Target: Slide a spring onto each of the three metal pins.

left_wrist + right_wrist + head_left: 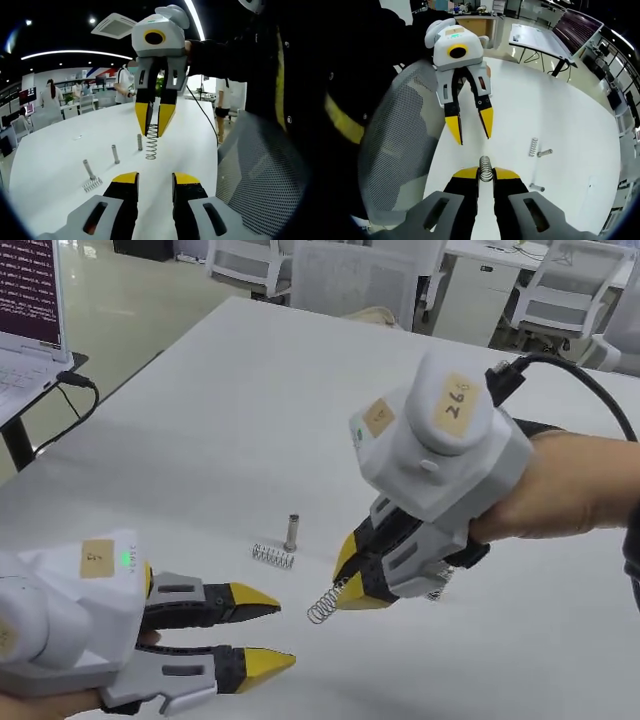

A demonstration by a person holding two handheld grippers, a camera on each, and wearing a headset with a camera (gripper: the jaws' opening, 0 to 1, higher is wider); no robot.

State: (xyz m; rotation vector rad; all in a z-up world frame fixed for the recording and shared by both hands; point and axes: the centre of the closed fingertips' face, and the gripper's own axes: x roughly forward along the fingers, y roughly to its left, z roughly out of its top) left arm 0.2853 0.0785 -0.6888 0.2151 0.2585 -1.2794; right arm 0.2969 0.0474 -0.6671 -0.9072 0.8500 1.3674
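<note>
My right gripper [347, 588] is shut on one end of a coil spring [324, 606], which sticks out toward my left gripper [266, 632]. The left gripper is open and holds nothing. In the left gripper view the held spring [151, 145] hangs from the right gripper [154, 127], above my own open jaws. One metal pin [292, 532] stands upright on the white table [200, 440], with a loose spring [272, 556] lying beside it. A second pin [115, 154] stands farther back, and a third pin [140, 142] looks ribbed, as if a spring sits on it.
A laptop [28, 300] with a black cable [75, 400] sits on a side desk at the far left. Office chairs [340, 280] stand past the table's far edge. A person's hand and dark sleeve [570, 490] hold the right gripper.
</note>
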